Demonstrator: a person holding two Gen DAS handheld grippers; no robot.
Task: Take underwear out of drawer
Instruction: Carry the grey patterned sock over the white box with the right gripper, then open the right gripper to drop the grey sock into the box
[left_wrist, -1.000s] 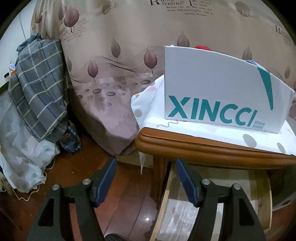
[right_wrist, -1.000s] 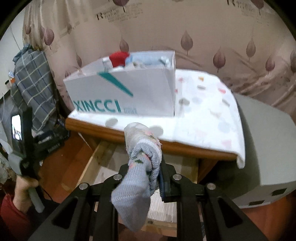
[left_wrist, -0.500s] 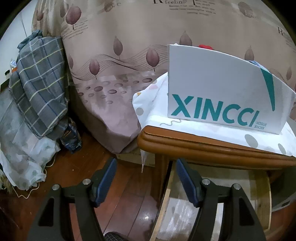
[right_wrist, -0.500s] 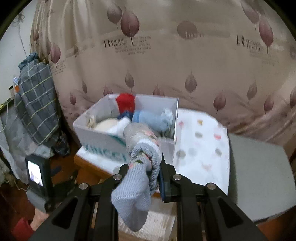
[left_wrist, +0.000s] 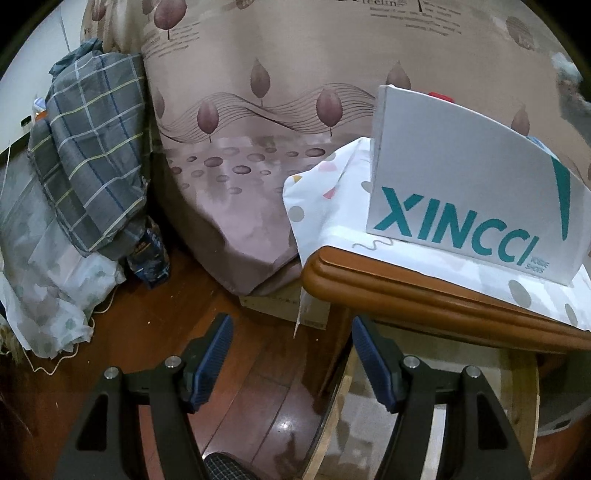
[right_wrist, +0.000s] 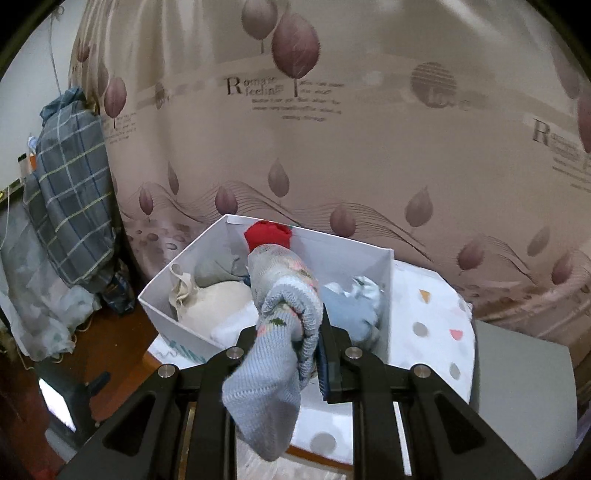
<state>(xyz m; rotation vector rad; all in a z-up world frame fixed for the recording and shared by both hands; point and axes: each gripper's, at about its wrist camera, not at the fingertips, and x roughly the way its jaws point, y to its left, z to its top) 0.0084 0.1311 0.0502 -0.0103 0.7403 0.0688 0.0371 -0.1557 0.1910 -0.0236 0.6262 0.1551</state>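
From my left wrist view, my left gripper (left_wrist: 290, 354) hangs low with its blue-padded fingers spread wide and nothing between them, over the dark wooden floor (left_wrist: 229, 369) beside a wooden table (left_wrist: 424, 295). On the table's spotted white cloth (left_wrist: 325, 192), ahead and to the right, stands a white shoe box (left_wrist: 461, 195) lettered XINCCI; only its side wall faces me, so its contents are hidden apart from a sliver of red at the rim. From my right wrist view, my right gripper (right_wrist: 314, 350) is closed on a pale blue knitted garment (right_wrist: 273, 332) (patterned, possibly a sock; I cannot tell for sure), its long axis running from between the jaws down toward me, with a bunched end rising above them. The open box (right_wrist: 162, 306) lies directly ahead and below this gripper, holding a red rolled item (right_wrist: 267, 234), cream and pale blue pieces. The right hand is clearly nearer the box opening, so any placing or further picking, I judge, falls to it.
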